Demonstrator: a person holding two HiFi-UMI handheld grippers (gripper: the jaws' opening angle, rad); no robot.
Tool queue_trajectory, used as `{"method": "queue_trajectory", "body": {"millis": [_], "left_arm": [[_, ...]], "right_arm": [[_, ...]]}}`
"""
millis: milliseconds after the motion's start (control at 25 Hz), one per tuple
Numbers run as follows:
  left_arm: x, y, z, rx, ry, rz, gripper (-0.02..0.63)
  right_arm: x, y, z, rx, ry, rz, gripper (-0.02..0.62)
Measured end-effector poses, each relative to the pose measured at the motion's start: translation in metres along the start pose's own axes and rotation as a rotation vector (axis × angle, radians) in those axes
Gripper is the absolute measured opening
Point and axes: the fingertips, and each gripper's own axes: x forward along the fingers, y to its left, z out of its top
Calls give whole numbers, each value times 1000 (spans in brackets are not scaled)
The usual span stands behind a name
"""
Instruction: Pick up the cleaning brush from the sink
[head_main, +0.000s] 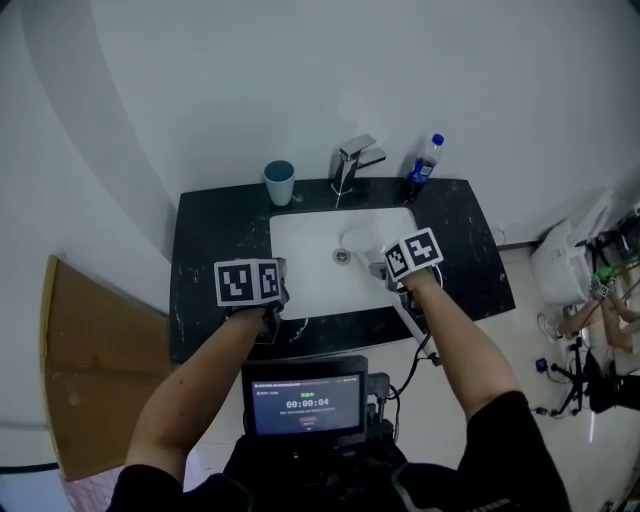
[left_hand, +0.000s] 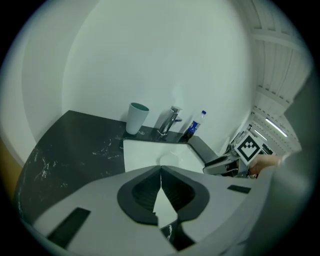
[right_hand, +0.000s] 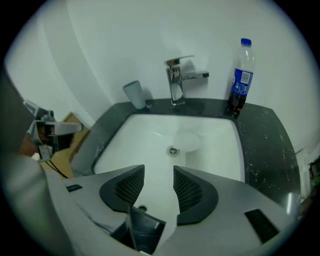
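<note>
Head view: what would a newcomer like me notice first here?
The white sink set in a black marbled counter stands out against the pale wall. Two hand-held grippers with black-and-white marker cubes hang over its near side: the left gripper shut, the right gripper open and empty. Behind the sink stand a teal cup, chrome faucet and blue-capped bottle.

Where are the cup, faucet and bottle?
cup (head_main: 279, 190): head view, its side wall.
faucet (right_hand: 175, 86): right gripper view, upright body.
bottle (right_hand: 242, 80): right gripper view, blue label.
</note>
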Motion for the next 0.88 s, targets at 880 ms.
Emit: {"method": "queue_trajectory", "body": {"millis": [880], "left_arm": [[61,-16,-35,-26,103,-3,18]], "right_arm": [[86,-69,-77,4,390,-109,81]]}}
